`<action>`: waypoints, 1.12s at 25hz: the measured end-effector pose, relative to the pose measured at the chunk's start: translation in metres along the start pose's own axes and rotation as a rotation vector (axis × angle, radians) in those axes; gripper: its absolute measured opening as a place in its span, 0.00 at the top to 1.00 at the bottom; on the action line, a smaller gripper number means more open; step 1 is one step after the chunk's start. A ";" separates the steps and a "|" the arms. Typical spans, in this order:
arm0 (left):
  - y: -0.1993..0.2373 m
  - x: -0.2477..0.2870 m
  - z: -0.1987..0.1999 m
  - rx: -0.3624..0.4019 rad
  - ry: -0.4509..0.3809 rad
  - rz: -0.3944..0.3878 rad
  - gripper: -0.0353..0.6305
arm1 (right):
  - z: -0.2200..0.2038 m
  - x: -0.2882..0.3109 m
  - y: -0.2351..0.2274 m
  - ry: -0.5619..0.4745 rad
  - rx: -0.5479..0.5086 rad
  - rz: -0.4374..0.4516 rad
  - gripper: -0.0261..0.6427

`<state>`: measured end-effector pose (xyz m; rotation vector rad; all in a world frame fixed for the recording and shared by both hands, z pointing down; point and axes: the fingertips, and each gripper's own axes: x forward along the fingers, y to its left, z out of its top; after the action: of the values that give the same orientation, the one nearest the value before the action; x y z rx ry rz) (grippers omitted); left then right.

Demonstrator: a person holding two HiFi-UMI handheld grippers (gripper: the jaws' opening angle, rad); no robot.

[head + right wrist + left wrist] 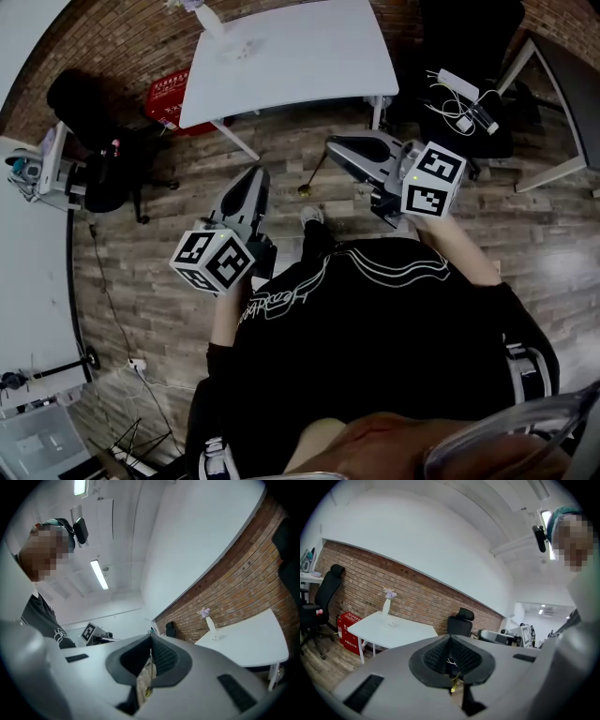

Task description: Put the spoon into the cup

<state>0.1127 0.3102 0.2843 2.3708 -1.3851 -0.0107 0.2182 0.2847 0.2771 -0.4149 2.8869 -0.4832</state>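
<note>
**Spoon pinched in the right tongs, well short of the table**

Spoon: there is just one. Its thin handle is clamped at the tips of the right gripper, and its small gold bowl hangs down over the wooden floor. From overhead it is hardly more than a line. In the right gripper view the handle runs down between the closed black pads to the gold bowl. The same gold speck shows low in the left gripper view, through the gap behind that gripper's pads.

The left gripper has its tips pressed together with nothing between them. Both grippers are held out in front of a person in a black shirt, whose body hides the floor below.

I cannot pick out a cup with any certainty. On the one white table stands a single pale vase with flowers, its top cut off by the frame edge. Just beside it sits a small clear thing, too faint to name.

I count two black office chairs: one at the left, and one at the far right with a tangle of white cables on its seat. One red box sits on the floor by the table's left end, partly tucked under it.
</note>
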 end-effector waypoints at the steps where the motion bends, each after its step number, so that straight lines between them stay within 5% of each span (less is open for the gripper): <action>1: 0.004 0.001 -0.001 -0.007 -0.003 0.000 0.94 | -0.003 0.000 -0.003 0.005 0.004 -0.009 0.96; 10: 0.066 0.034 0.011 -0.049 -0.002 -0.007 0.94 | -0.005 0.039 -0.059 0.017 0.046 -0.063 0.96; 28: 0.281 0.140 0.100 -0.110 0.063 -0.068 0.94 | 0.021 0.241 -0.217 0.036 0.106 -0.153 0.96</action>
<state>-0.0708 0.0376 0.3132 2.3066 -1.2419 -0.0302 0.0480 0.0082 0.2993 -0.6193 2.8606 -0.6710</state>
